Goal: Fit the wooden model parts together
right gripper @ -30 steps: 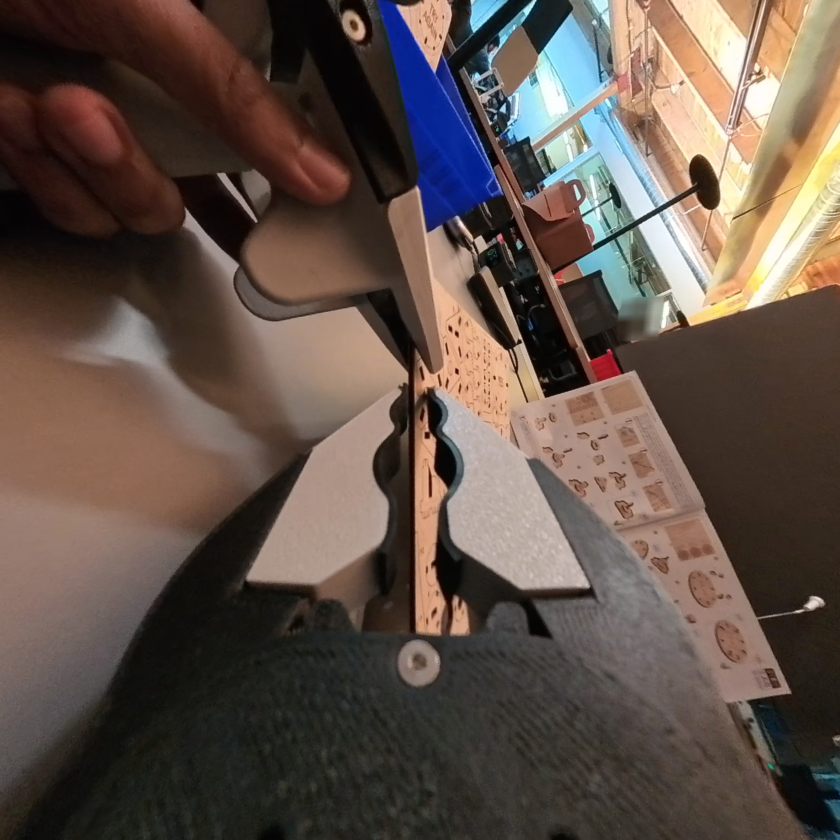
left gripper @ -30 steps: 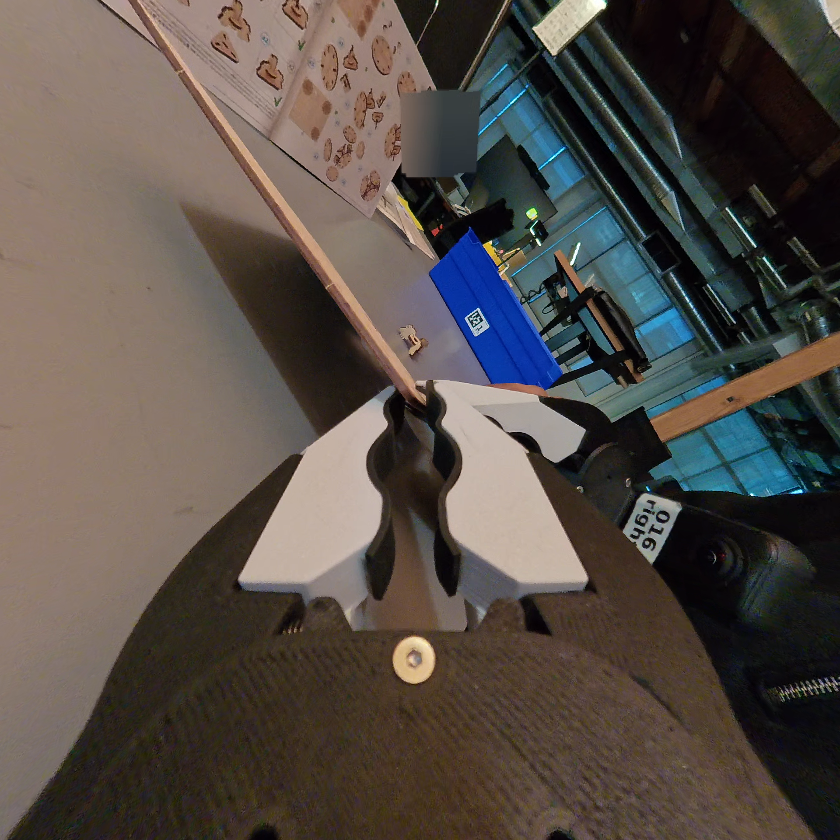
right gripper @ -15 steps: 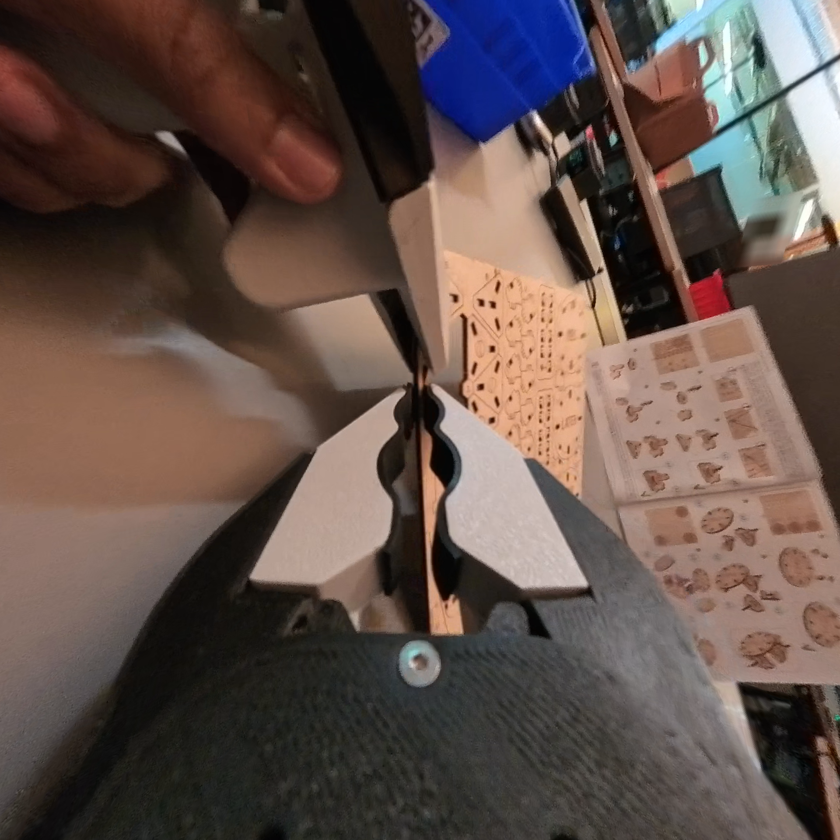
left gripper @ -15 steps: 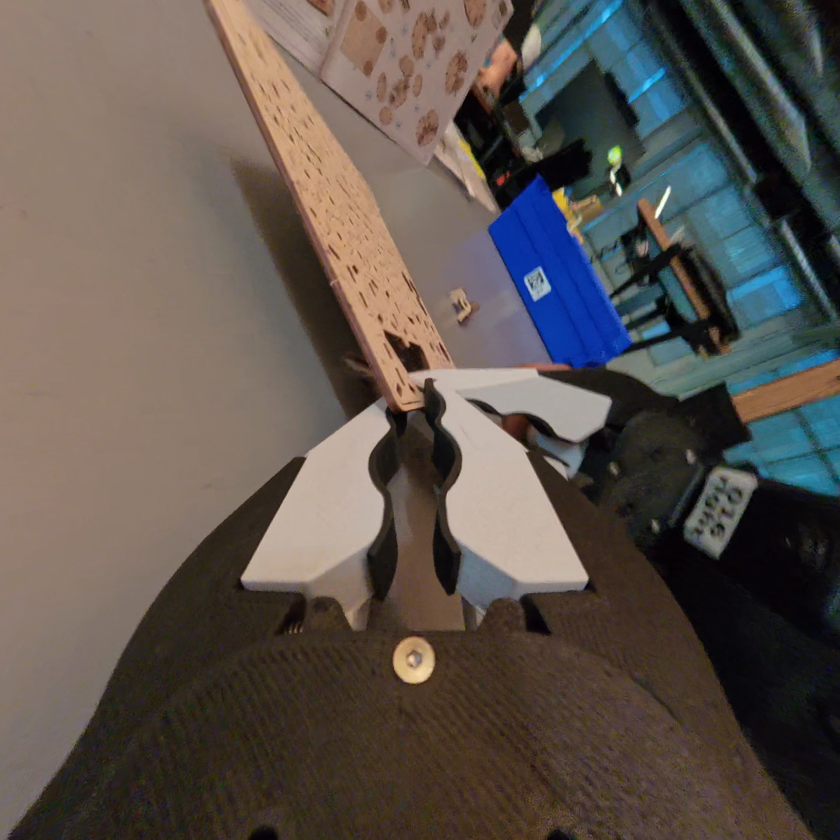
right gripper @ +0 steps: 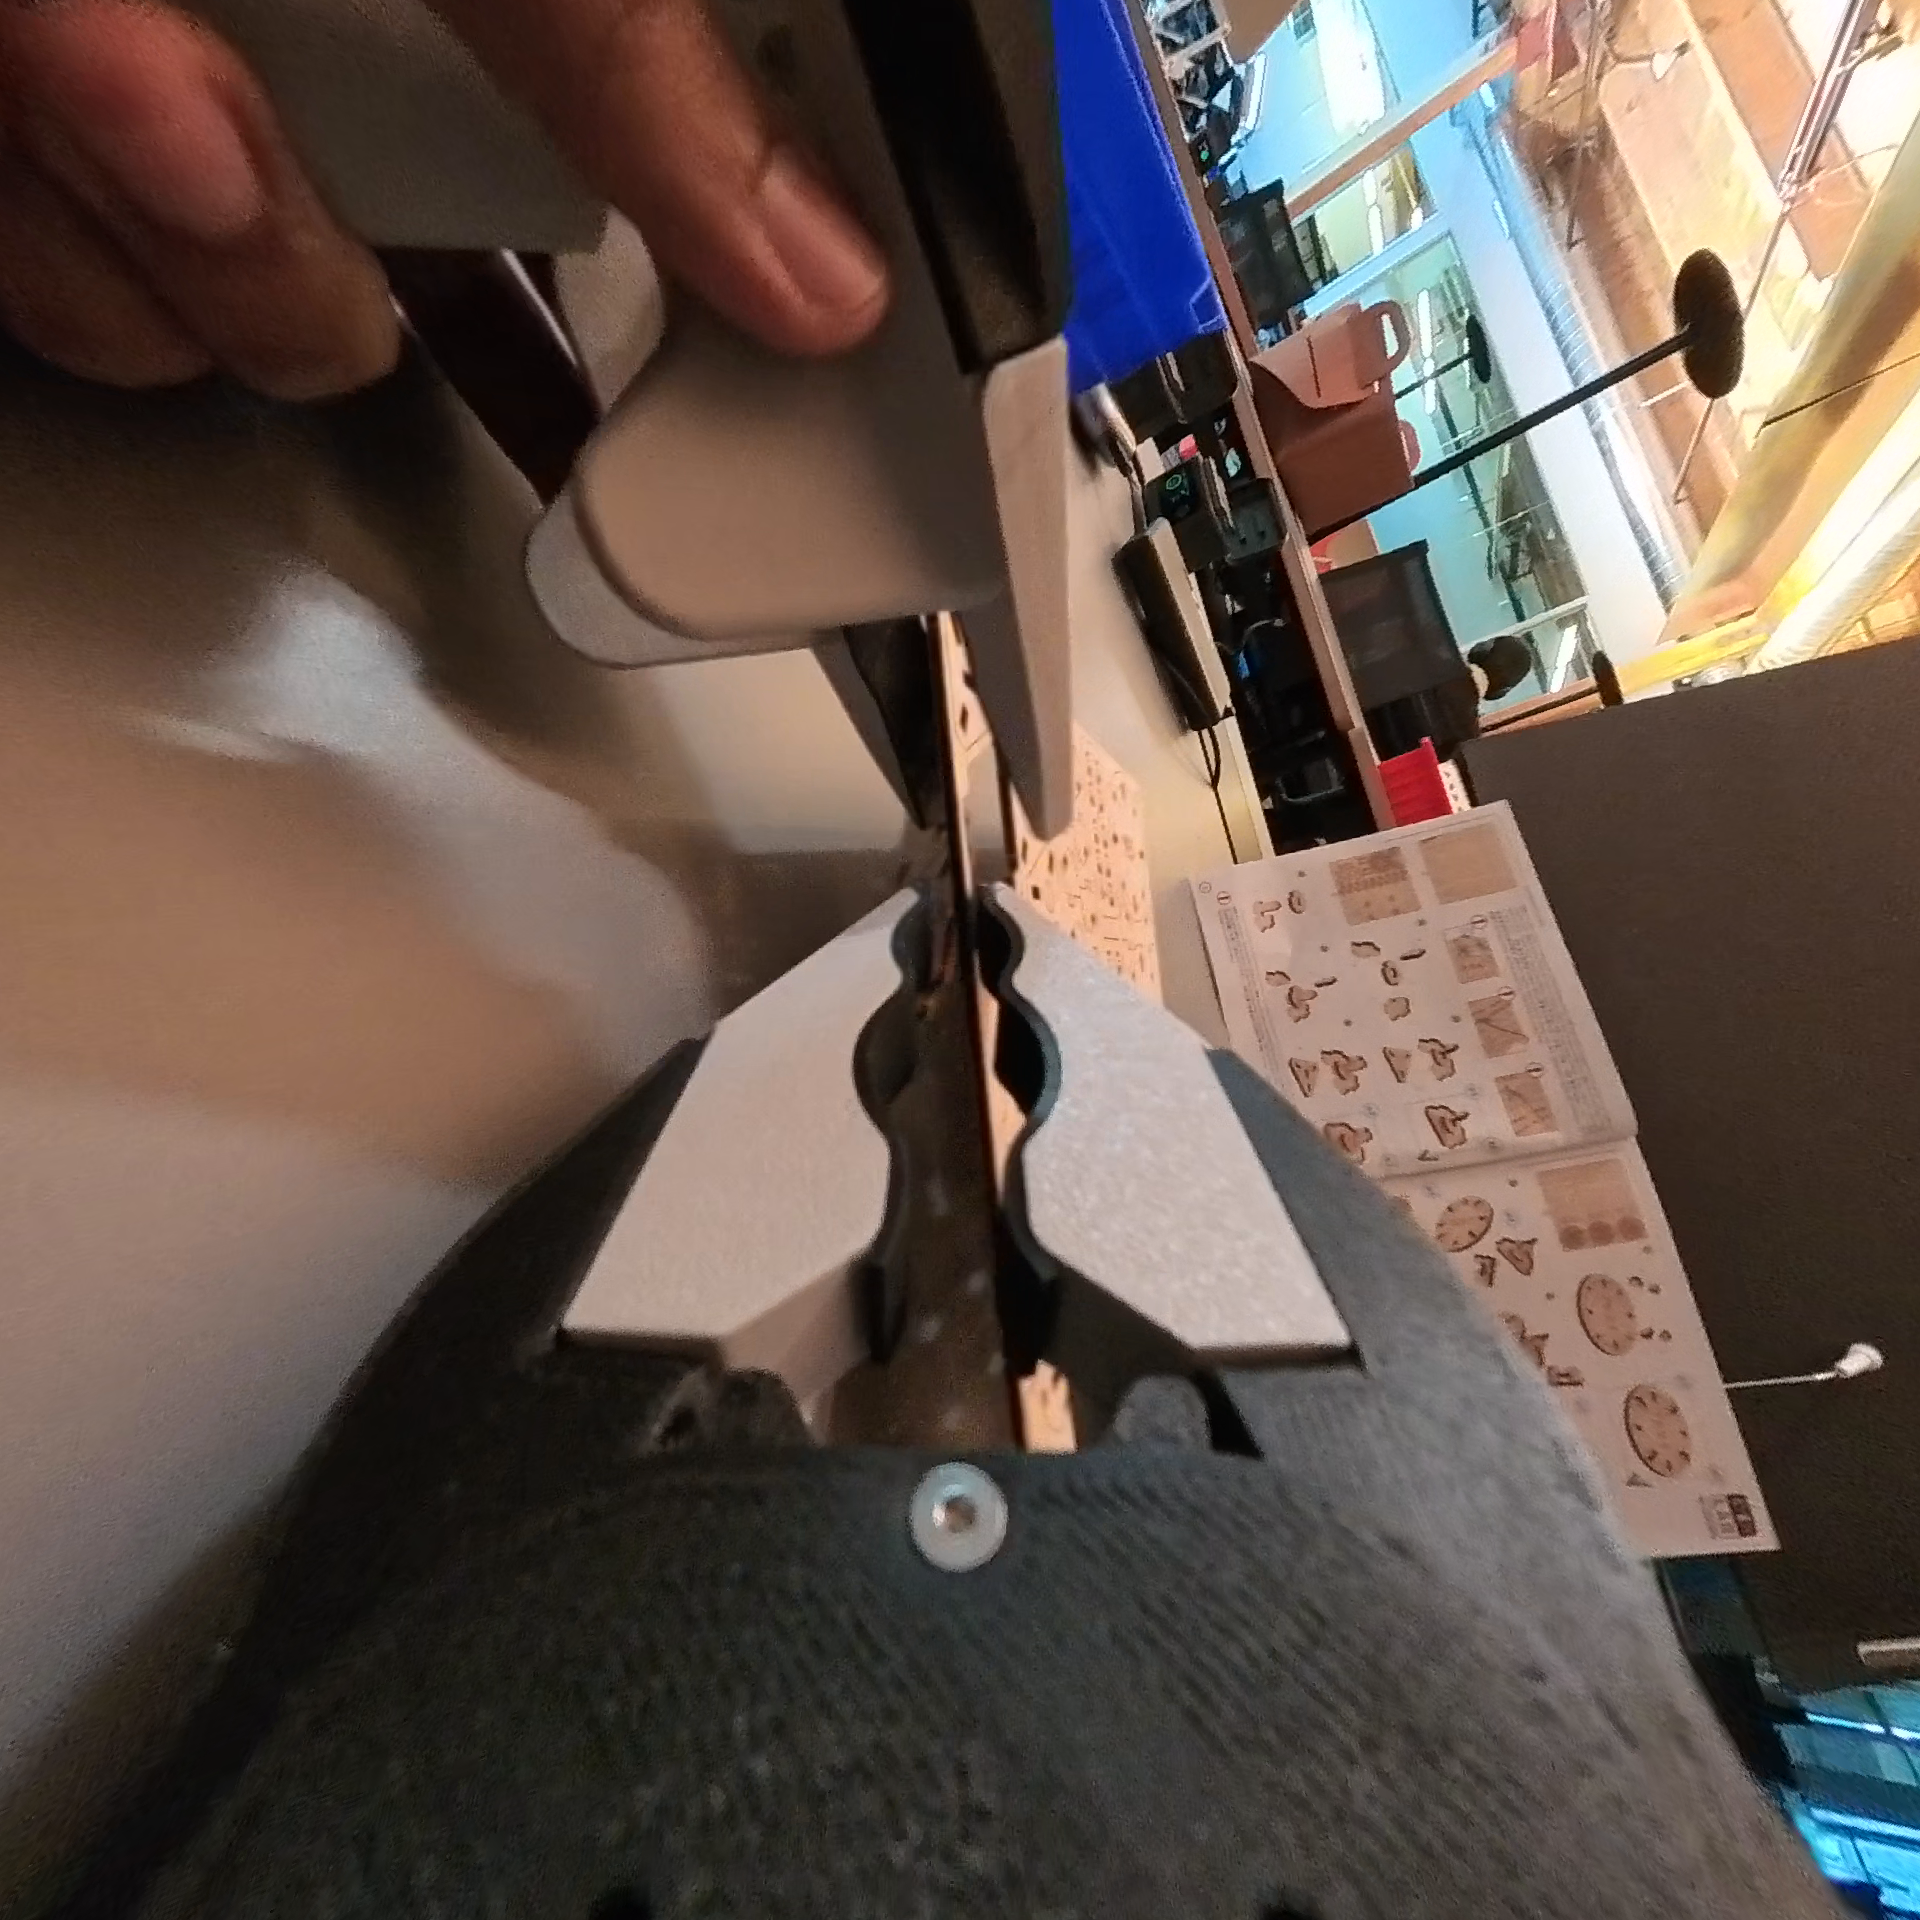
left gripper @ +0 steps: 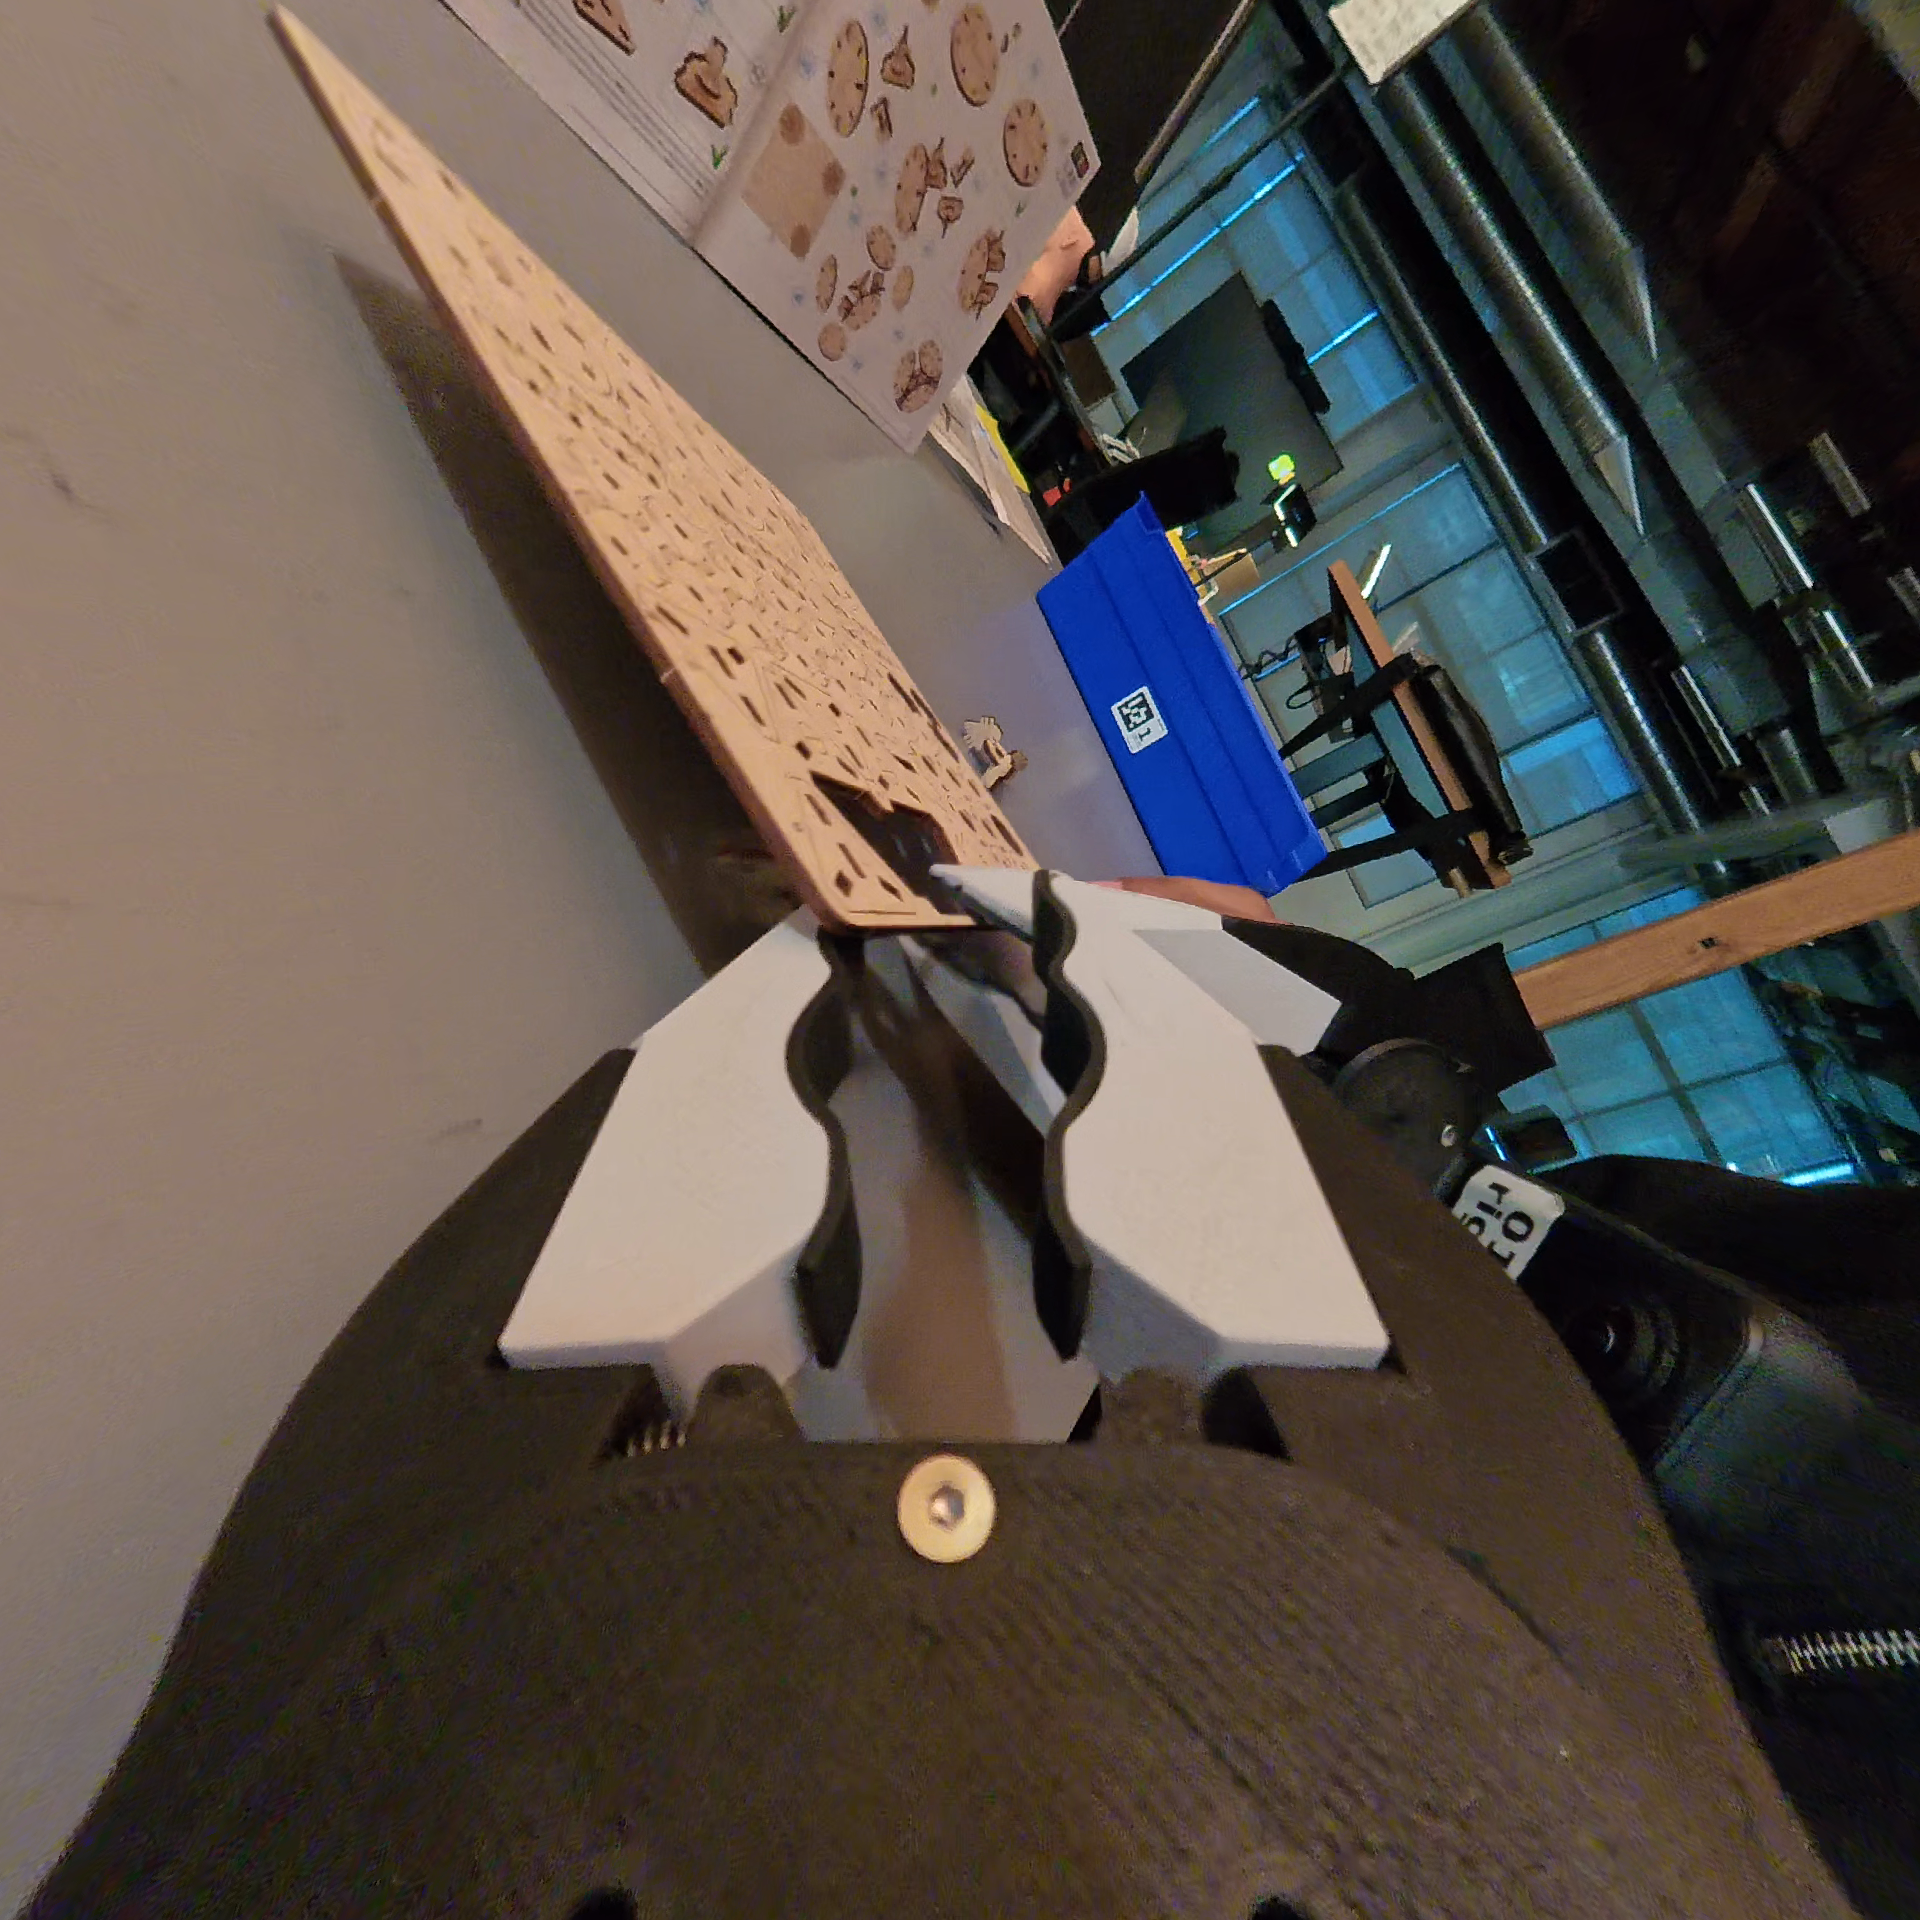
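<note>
A workshop with pipes, glazing and shelving lies behind a pale grey counter, which both tilted cameras show running up the frame.

Nearest in the left wrist view, the left gripper has its jaws standing apart, with the corner of a thin laser-cut wooden sheet at their tips; no pad can be seen pressing it, so it reads as let go. The sheet slants up off the counter and throws a shadow beneath, so its near end seems to be carried by something other than this gripper. That looks to be the right gripper: its jaws are closed onto the sheet's thin edge, which runs straight down the slot between them. A finger of the right gripper also crosses the left one's gap. The hand on the left gripper fills the upper part of the right wrist view.

Beyond the sheet, 1 small loose wooden cut-out lies flat on the counter, probably popped from the dark hole near the sheet's corner. Farther off stands 1 blue bin bearing a small square sticker. Farthest, 1 open instruction booklet lies spread flat, 2 pages showing.

In all: 2 grippers, 1 sheet, 1 cut-out, 1 bin, 1 booklet.
</note>
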